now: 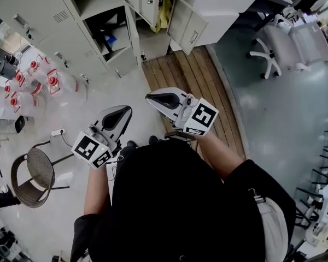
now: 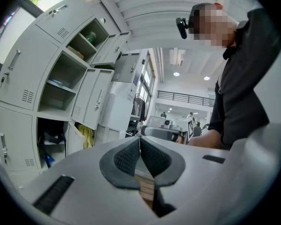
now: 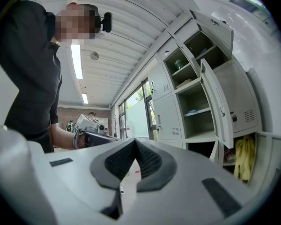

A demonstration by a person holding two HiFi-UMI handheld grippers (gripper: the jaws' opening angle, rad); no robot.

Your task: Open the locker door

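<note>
Locker door ajar, office chair near

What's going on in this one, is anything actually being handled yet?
Not yet. A person stands in front of a bank of grey lockers with a gripper in each hand. The left gripper and the right gripper are both shut with nothing between their jaws, held out level and clear of the lockers. Several doors stand open, such as one open door beside a compartment with something yellow in it. Neither gripper touches a door or handle.
</note>
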